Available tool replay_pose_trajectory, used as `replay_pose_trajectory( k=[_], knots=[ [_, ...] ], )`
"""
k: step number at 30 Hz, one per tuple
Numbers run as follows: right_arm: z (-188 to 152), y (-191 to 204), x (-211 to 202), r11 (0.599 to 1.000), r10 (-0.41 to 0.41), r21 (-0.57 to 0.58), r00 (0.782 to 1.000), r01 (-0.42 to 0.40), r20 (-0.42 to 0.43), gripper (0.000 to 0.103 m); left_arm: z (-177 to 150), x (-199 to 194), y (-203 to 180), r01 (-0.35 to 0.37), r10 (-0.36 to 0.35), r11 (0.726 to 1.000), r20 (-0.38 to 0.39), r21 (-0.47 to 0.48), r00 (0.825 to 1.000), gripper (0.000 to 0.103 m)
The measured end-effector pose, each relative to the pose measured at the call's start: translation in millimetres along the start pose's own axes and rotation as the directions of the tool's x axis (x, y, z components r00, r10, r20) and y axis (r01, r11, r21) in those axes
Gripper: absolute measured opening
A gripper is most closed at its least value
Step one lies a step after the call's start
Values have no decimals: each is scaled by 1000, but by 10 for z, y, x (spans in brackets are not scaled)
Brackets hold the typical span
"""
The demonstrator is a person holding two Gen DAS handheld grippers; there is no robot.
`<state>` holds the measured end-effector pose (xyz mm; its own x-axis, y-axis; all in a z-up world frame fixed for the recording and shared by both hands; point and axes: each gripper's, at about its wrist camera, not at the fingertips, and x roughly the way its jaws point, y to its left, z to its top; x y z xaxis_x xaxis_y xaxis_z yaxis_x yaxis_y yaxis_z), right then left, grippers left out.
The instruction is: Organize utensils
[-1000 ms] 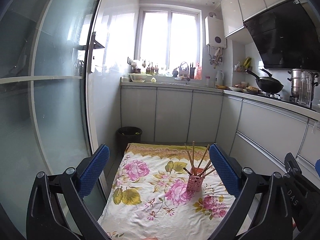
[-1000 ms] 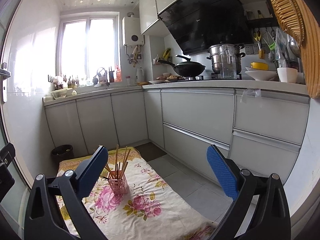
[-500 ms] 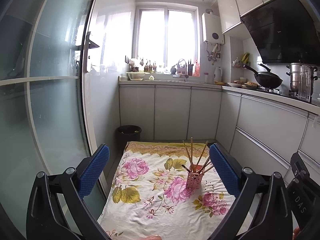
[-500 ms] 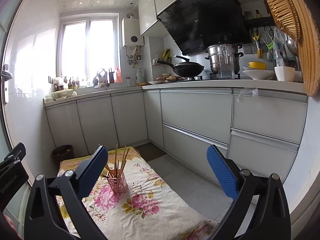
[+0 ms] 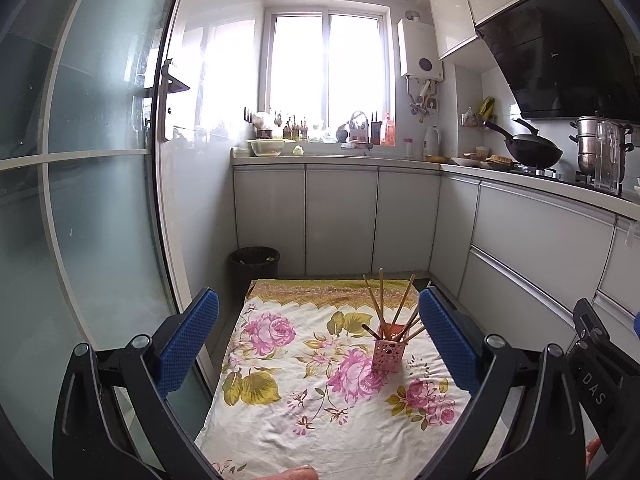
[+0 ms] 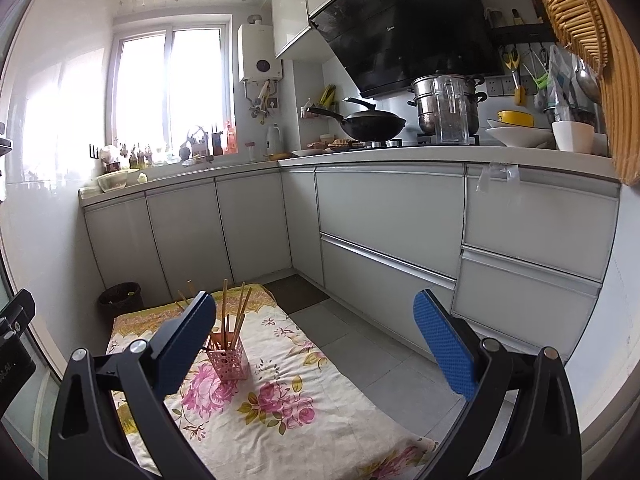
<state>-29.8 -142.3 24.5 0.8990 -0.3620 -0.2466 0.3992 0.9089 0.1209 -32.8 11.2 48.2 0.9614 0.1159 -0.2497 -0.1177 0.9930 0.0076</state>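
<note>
A pink perforated holder (image 5: 386,355) stands upright on a floral cloth (image 5: 304,384) on the floor, with several wooden chopsticks (image 5: 380,300) leaning out of it. It also shows in the right wrist view (image 6: 228,362) with its chopsticks (image 6: 240,312). My left gripper (image 5: 318,344) is open and empty, held above the cloth, short of the holder. My right gripper (image 6: 318,340) is open and empty, higher and to the right of the holder; its left finger (image 6: 180,340) partly hides the chopsticks.
A black waste bin (image 5: 254,266) stands at the cloth's far left corner. Grey cabinets (image 6: 384,232) line the back and right walls. A frosted glass door (image 5: 80,200) is at the left. A wok (image 6: 368,124) and pots sit on the counter. The right gripper's body (image 5: 600,376) shows at the left view's right edge.
Both views have drifted slightly; the holder sits a little lower and nearer the centre in the right wrist view. Both grippers stay open and empty.
</note>
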Motion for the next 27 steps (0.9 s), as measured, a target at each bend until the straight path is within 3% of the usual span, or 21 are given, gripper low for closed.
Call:
replay_pose_trajectory(
  k=[27],
  knots=[
    [-1,36,76,1000,30,3,999,-30,-26,96,-32,77,-4,8,-8,1000,-11,9,1000,96]
  ],
)
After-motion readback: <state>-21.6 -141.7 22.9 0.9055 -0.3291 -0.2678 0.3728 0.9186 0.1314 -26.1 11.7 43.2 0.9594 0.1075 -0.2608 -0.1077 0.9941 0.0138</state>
